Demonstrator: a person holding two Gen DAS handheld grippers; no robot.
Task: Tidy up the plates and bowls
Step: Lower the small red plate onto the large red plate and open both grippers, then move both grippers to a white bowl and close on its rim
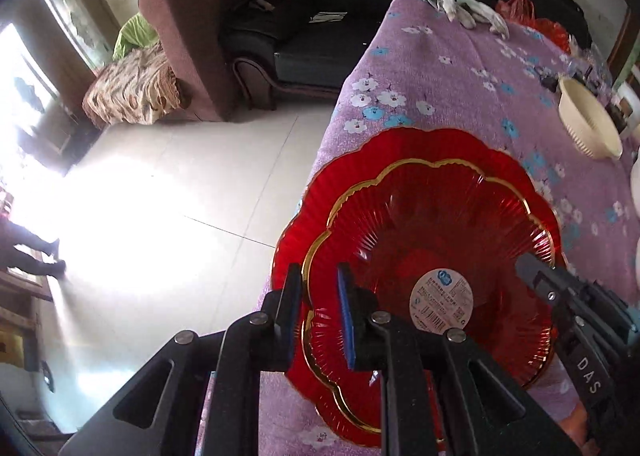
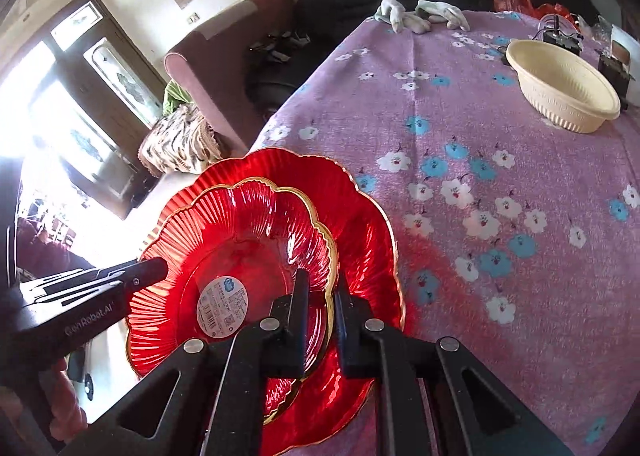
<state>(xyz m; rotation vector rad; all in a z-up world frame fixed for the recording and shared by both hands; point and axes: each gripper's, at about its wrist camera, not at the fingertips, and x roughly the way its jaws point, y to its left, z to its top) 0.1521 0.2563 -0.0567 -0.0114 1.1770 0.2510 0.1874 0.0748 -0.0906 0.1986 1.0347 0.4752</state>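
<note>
Red dishes stacked at the tabletop corner

So the tabletop is carrying a big red plate with a smaller red bowl nested inside. Left hand-held gripper and right hand-held gripper are each clamping the bowl's rim. Cream bowl is sitting well apart.

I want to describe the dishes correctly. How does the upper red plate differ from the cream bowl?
The upper red plate is shallow, translucent red with a scalloped gold rim; the cream bowl is deep, opaque and round-rimmed. The plate carries a round label and both grippers, left gripper and right gripper, clamp it; the bowl stands alone, untouched. Both have ribbed sides.
</note>
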